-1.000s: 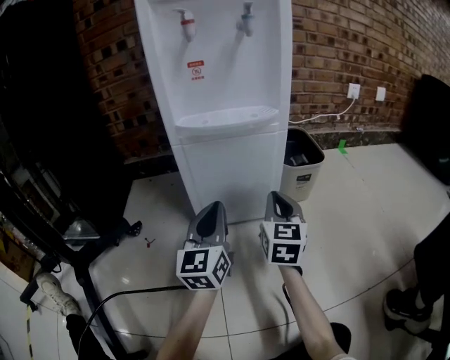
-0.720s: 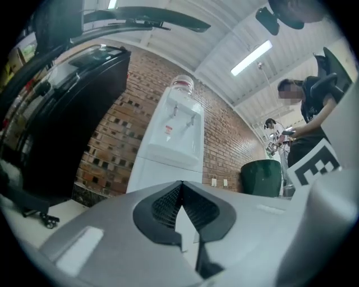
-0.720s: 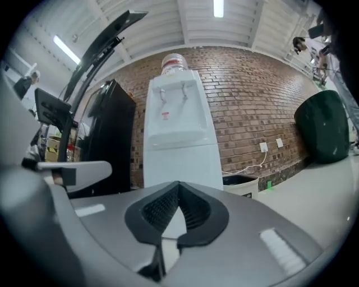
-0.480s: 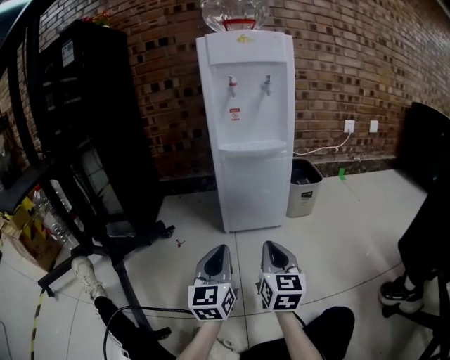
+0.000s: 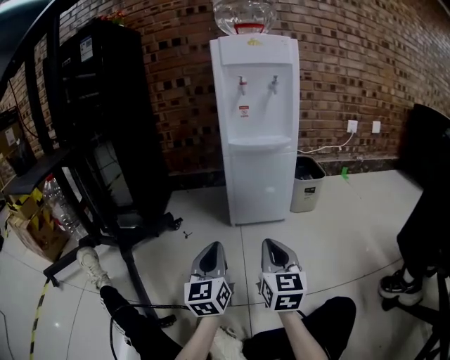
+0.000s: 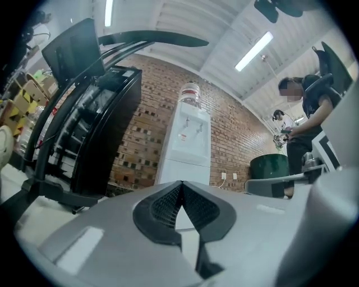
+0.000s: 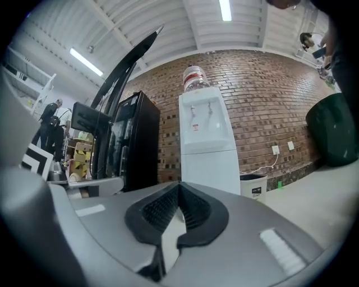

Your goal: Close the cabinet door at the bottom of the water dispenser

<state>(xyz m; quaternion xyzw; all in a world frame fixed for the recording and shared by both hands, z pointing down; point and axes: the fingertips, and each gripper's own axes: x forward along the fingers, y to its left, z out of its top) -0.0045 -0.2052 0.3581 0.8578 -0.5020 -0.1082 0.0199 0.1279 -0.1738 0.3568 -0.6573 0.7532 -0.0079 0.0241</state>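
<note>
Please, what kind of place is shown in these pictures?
Probably a workshop or warehouse-style workroom, not a home: a bare brick wall, a ribbed roof with a strip light, and a water dispenser near a tall black cabinet.

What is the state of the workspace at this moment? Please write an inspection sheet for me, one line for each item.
Surface: tiled floor, pale and glossy.
Job's things: white water dispenser stands against the wall; its bottom cabinet door looks closed and flush.
Clutter: bin next to the dispenser, at its right in the head view; cardboard boxes at far left.
Grippers: left gripper and right gripper both shut, nothing between the jaws, well short of the dispenser.
Cables: white cable from a wall socket toward the dispenser; black cable on the floor.
Surroundings: black cabinet, brick wall.
</note>
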